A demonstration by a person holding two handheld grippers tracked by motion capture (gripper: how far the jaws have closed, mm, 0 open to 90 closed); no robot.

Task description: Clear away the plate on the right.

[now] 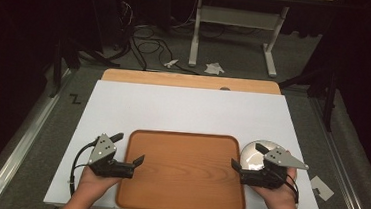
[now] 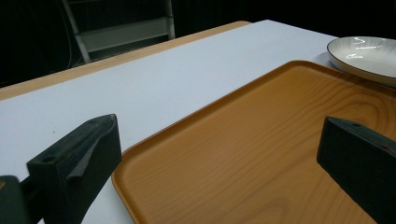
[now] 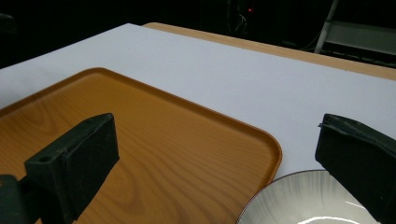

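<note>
A wooden tray (image 1: 182, 179) lies at the near middle of the white board (image 1: 188, 107). A white plate (image 1: 250, 157) with a dark rim rests on the board just off the tray's right edge. My left gripper (image 1: 130, 148) is open, its jaws straddling the tray's near-left corner (image 2: 140, 154); the plate (image 2: 369, 53) shows far off in the left gripper view. My right gripper (image 1: 247, 156) is open over the tray's right edge and the plate. In the right gripper view the plate (image 3: 303, 205) lies between the spread jaws, beside the tray's corner (image 3: 261, 140). Neither gripper holds anything.
The board sits on a wooden table (image 1: 190, 81) with its far edge bare. A small paper scrap (image 1: 321, 188) lies right of the board. Beyond the table are floor cables (image 1: 148, 44), a white frame's legs (image 1: 194, 40) and crumpled paper (image 1: 214, 67).
</note>
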